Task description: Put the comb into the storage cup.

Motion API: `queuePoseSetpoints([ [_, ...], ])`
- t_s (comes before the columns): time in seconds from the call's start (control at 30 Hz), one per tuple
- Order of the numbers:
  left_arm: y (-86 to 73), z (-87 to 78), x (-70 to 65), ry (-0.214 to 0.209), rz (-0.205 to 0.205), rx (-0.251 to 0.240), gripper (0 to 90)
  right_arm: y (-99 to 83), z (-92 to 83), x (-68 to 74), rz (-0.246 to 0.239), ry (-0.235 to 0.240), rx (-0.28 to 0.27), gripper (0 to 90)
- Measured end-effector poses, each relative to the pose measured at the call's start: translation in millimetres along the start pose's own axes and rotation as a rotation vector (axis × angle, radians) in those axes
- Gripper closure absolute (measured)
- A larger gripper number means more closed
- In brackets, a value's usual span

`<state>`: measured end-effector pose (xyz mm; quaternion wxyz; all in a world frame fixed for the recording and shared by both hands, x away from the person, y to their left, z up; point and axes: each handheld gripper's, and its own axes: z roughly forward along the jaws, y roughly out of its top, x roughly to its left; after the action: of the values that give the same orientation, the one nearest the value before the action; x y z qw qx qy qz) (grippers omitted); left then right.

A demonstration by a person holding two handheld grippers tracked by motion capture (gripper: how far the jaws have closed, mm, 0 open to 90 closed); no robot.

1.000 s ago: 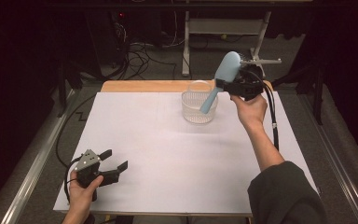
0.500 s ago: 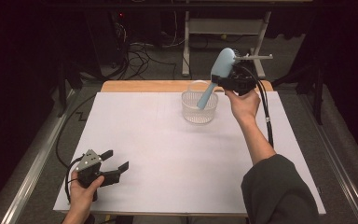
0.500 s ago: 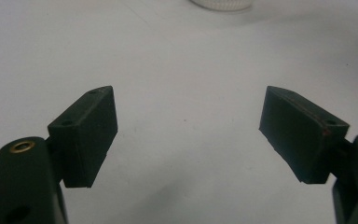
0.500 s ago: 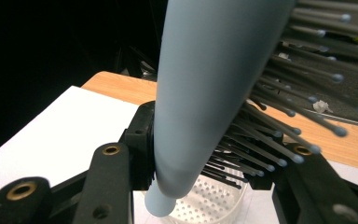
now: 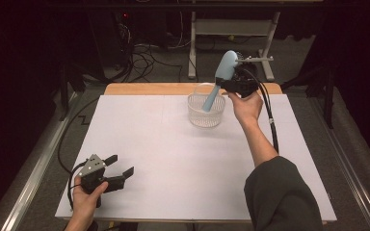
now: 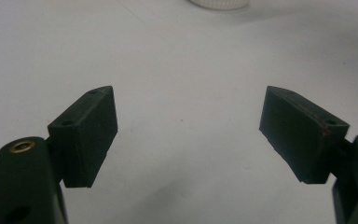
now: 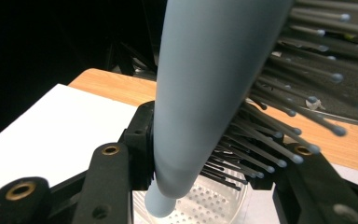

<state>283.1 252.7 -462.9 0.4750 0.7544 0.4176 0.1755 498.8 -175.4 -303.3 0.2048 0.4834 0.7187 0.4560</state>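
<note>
From above, one pale blue hairbrush (image 5: 220,79) hangs over the one clear basket (image 5: 206,115), clamped in the right gripper (image 5: 231,84) just beyond the basket's far rim. The brush's long axis is tilted — head up and away, handle slanting down toward the basket, its tip inside the rim. The right gripper view adds what the overhead picture cannot: the bristles (image 7: 284,126), black with small round tips, stick out to one side, both jaws press on the brush where the handle meets the head, and the handle's end hangs above the basket's holed bottom (image 7: 200,205). The left gripper (image 5: 118,169) lies low on the white table (image 5: 173,159), well away from the basket on the near side. Its own view shows two black pads (image 6: 86,135) spread wide with nothing but bare table between them.
</note>
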Motion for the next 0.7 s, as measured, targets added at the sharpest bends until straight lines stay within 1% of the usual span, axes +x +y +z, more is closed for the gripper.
queuePoseSetpoints([
  [0.2, 0.0, -0.3, 0.3, 0.001, -0.002, -0.002, 20.0, -2.5, 7.2, 0.7, 0.001, -0.009, 0.008, 54.7],
  [0.37, 0.0, -0.4, 0.3, 0.0, -0.002, -0.003, 20.1, -5.3, 15.3, 3.7, -0.013, -0.016, 0.019, 54.4],
  [0.47, -0.1, -0.8, 0.2, -0.001, -0.005, -0.008, 20.0, -6.5, 18.0, 5.0, -0.017, -0.019, 0.022, 54.4],
  [0.7, -0.1, -0.9, 0.0, -0.002, -0.005, -0.009, 20.1, -13.0, 30.6, 9.4, -0.026, -0.027, 0.042, 54.2],
])
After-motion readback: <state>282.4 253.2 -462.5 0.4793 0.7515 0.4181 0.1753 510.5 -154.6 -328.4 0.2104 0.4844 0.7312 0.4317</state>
